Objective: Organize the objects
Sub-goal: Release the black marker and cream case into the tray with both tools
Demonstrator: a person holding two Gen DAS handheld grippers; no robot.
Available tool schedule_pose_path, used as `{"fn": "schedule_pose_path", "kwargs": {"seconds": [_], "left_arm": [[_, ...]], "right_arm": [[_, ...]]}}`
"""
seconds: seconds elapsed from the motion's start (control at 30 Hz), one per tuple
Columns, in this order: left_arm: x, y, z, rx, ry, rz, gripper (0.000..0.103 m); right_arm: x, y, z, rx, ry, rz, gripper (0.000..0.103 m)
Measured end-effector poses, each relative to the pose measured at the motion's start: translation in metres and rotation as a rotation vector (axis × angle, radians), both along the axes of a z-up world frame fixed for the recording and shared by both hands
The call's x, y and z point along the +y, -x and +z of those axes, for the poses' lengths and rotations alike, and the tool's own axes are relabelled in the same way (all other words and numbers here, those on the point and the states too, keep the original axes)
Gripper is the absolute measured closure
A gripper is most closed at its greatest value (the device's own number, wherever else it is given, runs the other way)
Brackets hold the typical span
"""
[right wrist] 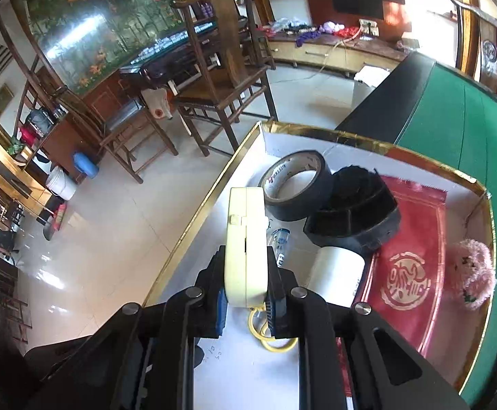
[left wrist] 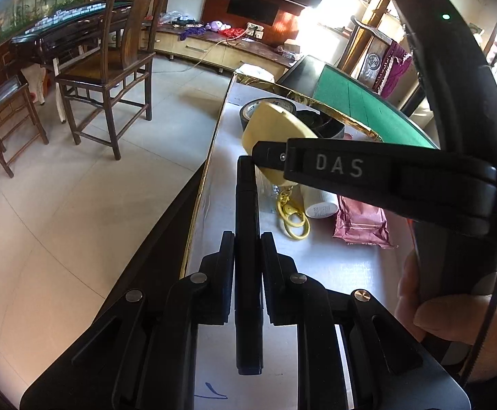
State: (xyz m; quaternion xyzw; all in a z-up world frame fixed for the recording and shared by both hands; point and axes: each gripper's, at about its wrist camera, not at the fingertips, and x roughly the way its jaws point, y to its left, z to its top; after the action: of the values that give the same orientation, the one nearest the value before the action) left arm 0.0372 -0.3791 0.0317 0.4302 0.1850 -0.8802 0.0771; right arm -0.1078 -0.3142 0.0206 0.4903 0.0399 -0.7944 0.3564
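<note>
Below, both grippers hang over a white box [right wrist: 317,143] with a gold rim, set against a green table [right wrist: 460,109].

Left gripper [left wrist: 247,256]: its jaws are narrow and clamp a long black bar [left wrist: 247,273] that runs upright between the pads, out past the fingertips.

Right gripper [right wrist: 246,294]: its jaws pinch a cream case [right wrist: 246,249] by its near end, held on edge. A yellow clip [left wrist: 294,218] dangles under the case, above the box floor.

Inside the box, a black tape roll [right wrist: 294,184] lies at the far left, touching a black holder [right wrist: 354,218] to its right. A white bottle [right wrist: 337,276] lies near the holder. A red packet [right wrist: 409,266] covers the right side, with a pink plush [right wrist: 474,273] at the right wall.

A hand [left wrist: 453,311] grips the right gripper's handle at the left view's right edge.
</note>
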Motion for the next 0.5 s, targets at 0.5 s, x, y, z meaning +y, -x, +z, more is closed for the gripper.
{"fn": "schedule_pose_path", "kwargs": {"seconds": [0.5], "left_arm": [[0.011,-0.012,0.008,0.015,-0.017,-0.006,0.088]], "right_arm": [[0.048,-0.033,0.062,0.085,-0.008,0.029,0.068]]}}
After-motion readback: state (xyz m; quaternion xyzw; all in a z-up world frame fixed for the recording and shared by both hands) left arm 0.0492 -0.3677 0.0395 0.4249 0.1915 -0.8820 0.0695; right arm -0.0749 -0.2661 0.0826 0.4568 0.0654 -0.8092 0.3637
